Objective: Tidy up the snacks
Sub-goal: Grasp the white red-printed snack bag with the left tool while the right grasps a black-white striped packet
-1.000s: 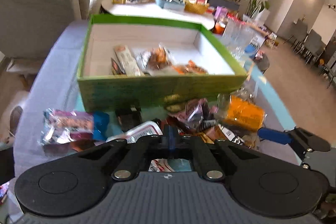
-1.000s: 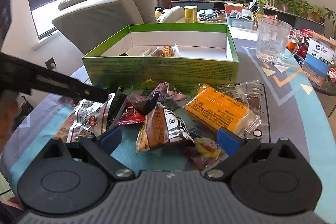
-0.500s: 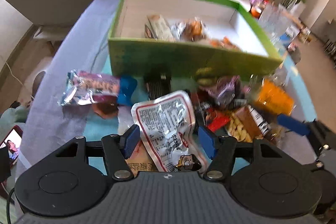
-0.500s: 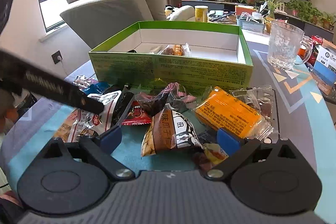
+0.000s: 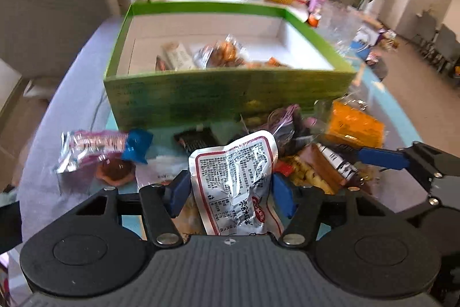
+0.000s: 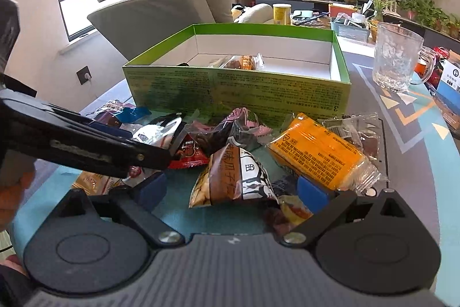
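Left gripper (image 5: 231, 193) body: black, ribbed grey top plate with a small white mark at its front edge.
Left gripper fingertips (image 5: 179, 189): blue pads on black linkage arms.
Pivots: silver screws; round discs moulded at both sides.
Right gripper (image 6: 233, 189): same black build, blue pads.
Hand (image 6: 13, 192): bare skin at the frame's left edge.
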`<control>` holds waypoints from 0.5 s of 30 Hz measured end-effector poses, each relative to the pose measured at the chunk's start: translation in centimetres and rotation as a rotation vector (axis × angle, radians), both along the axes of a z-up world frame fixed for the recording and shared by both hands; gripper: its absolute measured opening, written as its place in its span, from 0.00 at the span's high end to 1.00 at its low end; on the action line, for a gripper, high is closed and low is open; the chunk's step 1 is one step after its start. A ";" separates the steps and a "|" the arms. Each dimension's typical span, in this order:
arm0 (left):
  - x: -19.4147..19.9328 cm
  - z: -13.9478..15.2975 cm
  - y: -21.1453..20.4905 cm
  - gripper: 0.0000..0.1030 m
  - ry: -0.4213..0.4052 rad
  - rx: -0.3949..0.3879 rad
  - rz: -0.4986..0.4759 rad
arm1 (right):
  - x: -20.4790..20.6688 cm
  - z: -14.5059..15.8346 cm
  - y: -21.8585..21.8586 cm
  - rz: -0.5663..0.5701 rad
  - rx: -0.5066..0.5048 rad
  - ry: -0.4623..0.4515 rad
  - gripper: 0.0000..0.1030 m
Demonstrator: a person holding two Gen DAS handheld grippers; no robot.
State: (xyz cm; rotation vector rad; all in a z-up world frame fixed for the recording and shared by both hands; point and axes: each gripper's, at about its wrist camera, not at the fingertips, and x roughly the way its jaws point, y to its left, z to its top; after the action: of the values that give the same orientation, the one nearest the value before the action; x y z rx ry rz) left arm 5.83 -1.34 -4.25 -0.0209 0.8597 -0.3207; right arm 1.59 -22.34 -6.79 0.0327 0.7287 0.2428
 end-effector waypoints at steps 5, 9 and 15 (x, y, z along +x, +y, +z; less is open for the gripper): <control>-0.7 1.9 1.0 0.43 -0.039 -0.035 -0.026 | -0.3 0.3 -0.1 0.007 -0.002 -0.009 0.46; -0.9 2.8 1.9 0.43 -0.059 -0.035 -0.009 | 0.0 0.2 0.3 0.029 -0.024 -0.010 0.46; -0.8 3.2 2.5 0.43 -0.069 -0.031 0.014 | 1.6 -0.7 1.5 0.052 -0.059 0.020 0.46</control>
State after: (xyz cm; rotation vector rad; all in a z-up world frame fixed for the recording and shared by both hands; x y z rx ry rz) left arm 5.07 1.20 -1.06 -0.0446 0.7855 -0.3200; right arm 3.23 -20.88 -7.52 -0.0399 0.7571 0.2706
